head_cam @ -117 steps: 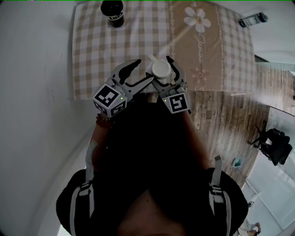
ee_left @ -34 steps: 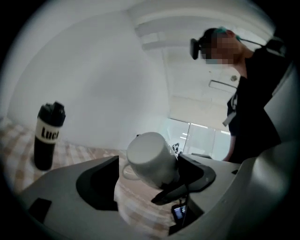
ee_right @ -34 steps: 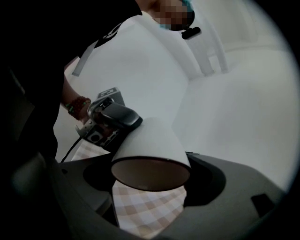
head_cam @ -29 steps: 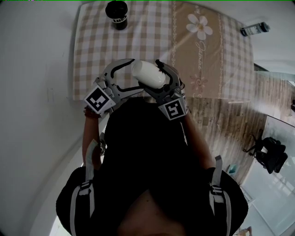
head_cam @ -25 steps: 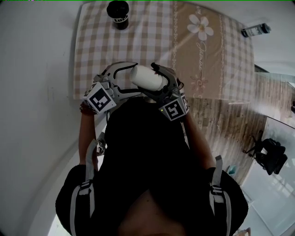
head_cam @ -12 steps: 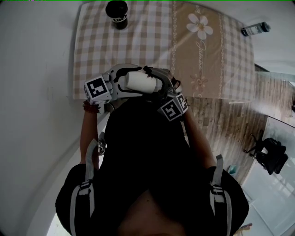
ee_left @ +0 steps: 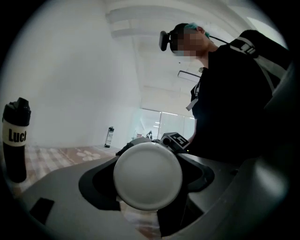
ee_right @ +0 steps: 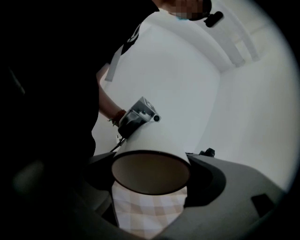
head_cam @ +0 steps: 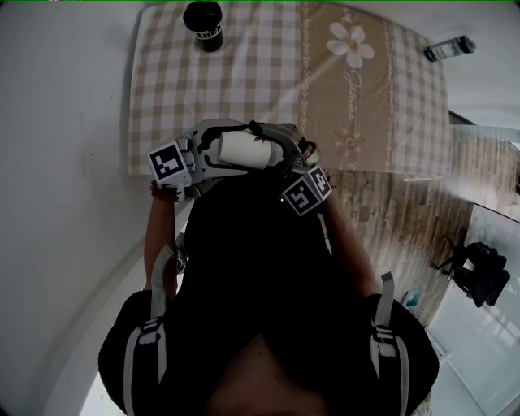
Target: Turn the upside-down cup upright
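The white cup (head_cam: 244, 149) lies on its side in the air above the table's near edge, base toward the left. My right gripper (head_cam: 263, 149) is shut on it near the rim. In the right gripper view the open mouth of the cup (ee_right: 150, 154) faces the camera between the jaws of the right gripper (ee_right: 151, 180). My left gripper (head_cam: 230, 149) reaches round the base end. In the left gripper view the cup's round base (ee_left: 147, 176) sits between the jaws of the left gripper (ee_left: 147, 183), which have just been closing, with dark gaps at both sides.
The table (head_cam: 244, 73) wears a checked cloth with a flower print. A black bottle (head_cam: 201, 24) (ee_left: 15, 140) stands at its far left, and a small dark bottle (head_cam: 447, 47) (ee_left: 109, 137) lies off its far right corner. An office chair (head_cam: 479, 272) stands on the wood floor at right.
Both grippers have drawn a little toward the person with the cup. The left gripper has rolled and its jaws have come round the cup's base. The cup has tipped to lie level.
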A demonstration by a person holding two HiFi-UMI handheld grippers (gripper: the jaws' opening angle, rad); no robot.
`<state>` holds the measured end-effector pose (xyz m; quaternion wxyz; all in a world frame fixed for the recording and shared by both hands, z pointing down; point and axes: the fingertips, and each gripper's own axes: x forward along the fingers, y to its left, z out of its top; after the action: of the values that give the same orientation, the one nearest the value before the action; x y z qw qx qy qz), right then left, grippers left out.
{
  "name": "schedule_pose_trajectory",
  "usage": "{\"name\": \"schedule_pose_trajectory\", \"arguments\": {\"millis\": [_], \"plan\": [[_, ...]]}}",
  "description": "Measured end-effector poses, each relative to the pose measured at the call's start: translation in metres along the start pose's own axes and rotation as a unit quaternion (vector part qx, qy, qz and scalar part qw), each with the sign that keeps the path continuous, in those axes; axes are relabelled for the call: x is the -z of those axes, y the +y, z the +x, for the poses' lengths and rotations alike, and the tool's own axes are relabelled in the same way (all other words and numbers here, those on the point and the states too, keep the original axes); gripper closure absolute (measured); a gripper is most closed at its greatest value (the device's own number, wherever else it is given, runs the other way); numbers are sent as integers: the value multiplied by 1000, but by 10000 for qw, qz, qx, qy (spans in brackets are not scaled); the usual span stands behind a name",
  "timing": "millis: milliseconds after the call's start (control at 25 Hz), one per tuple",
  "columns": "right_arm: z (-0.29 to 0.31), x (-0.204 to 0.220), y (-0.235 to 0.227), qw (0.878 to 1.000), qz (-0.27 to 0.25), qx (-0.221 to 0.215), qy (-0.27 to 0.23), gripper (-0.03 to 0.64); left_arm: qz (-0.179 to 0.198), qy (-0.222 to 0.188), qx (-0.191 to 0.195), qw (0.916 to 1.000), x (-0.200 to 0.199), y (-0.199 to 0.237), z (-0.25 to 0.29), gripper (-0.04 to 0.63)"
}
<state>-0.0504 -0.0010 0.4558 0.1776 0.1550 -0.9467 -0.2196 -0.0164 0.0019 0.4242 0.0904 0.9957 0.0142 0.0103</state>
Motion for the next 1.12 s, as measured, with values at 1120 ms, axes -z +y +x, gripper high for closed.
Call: {"name": "schedule_pose_trajectory", "arguments": {"millis": [1120], "plan": [[-28,-54,-47,9004,3500,24,-2586,190,-822,-2636,147,9610,-66,-1,-23,216]]}}
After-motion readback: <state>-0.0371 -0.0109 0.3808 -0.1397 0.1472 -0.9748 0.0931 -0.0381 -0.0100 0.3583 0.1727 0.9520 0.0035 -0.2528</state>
